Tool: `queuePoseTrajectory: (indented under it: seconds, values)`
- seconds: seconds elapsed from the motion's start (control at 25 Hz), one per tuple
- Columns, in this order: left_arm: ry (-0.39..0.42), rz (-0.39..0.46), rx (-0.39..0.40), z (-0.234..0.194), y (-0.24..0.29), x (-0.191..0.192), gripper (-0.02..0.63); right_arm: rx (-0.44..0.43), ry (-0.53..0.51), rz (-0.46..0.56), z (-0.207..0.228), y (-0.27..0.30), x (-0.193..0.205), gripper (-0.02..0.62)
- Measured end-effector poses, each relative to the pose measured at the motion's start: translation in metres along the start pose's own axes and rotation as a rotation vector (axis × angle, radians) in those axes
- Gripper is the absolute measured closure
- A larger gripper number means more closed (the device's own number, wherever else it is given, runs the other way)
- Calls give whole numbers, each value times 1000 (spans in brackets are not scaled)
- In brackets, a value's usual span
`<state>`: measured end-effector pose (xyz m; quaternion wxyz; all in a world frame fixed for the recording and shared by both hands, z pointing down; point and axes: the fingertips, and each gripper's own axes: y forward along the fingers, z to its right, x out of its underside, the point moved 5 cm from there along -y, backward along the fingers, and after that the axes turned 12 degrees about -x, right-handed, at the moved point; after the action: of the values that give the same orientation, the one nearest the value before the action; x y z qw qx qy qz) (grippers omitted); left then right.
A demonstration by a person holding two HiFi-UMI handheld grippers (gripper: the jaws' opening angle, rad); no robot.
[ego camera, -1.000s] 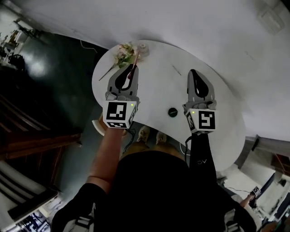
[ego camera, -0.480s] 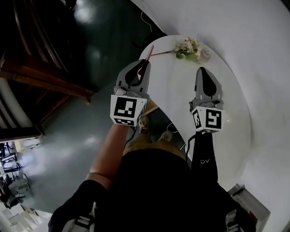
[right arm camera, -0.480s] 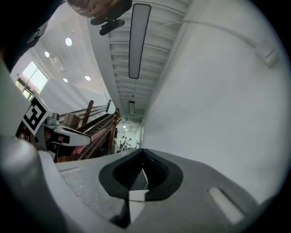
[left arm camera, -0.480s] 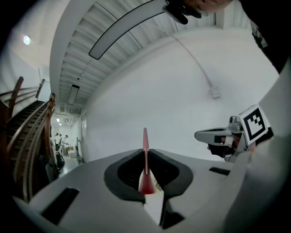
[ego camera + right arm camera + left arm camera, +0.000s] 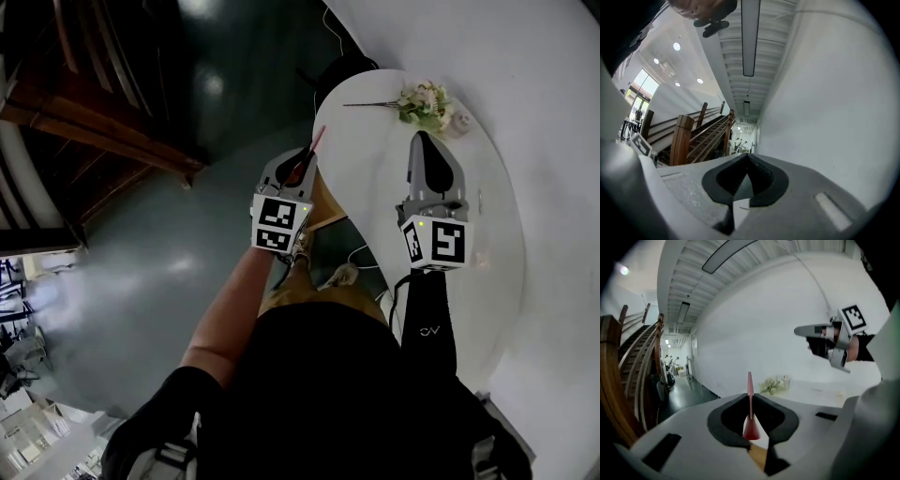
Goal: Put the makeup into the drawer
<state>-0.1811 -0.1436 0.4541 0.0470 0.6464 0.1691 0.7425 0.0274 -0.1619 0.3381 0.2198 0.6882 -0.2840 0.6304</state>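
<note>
you are pinching the slim pink makeup stick (image 5: 749, 397) in your left hand-held gripper (image 5: 302, 161), at the white surface's (image 5: 370, 178) edge. your right hand-held gripper (image 5: 424, 142) is pressed together, empty. no drawer is showing yet, so the stowing is probably all ahead.

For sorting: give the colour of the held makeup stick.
The makeup stick is pinkish red; left gripper view.

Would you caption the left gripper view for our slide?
Left hand-held gripper clamps a slim pink makeup stick, flowers beyond.
</note>
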Motion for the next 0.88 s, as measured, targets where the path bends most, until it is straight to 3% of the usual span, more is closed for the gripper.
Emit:
queuePoseTrajectory:
  seconds: [0.24,0.48,0.88]
  values:
    - [-96,-299,-4,-4,16,114,565,-2,-1,-20,1,1,7,591]
    - [-126,-482,15,-2,22,171,563,0,-5,-40,2,-1,10,591]
    - [-75,-526,11,3,28,182,560,3,-3,-51,6,-5,14,591]
